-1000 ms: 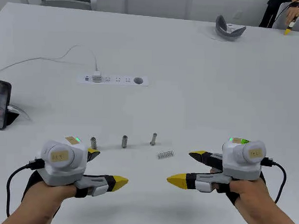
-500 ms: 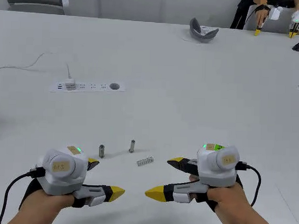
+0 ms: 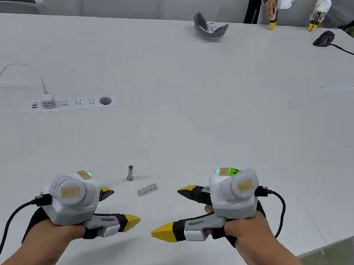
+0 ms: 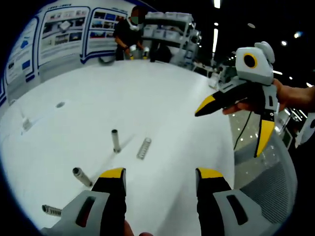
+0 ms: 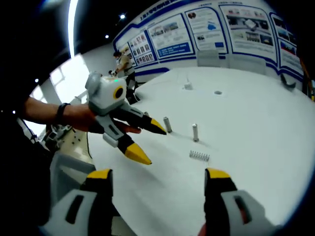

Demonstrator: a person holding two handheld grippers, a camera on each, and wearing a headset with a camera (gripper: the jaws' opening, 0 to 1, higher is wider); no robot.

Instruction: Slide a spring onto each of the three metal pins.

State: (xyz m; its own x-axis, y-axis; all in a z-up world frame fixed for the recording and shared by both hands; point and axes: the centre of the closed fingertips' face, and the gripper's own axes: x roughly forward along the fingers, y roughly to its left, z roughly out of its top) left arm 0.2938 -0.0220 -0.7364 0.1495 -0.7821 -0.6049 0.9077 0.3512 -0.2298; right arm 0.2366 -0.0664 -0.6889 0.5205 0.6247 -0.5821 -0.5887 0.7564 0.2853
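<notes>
The spring (image 3: 147, 189) is lying loose on the table (image 3: 224, 99), just beside an upright pin (image 3: 130, 173) and between your two claws. You are holding the left claw (image 3: 121, 206) and the right claw (image 3: 171, 211) wide open, both hovering empty near the spring.

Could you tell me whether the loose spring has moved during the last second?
No. The spring lies just below-right of the nearest pin, as before; the whole view shifted instead.
</notes>
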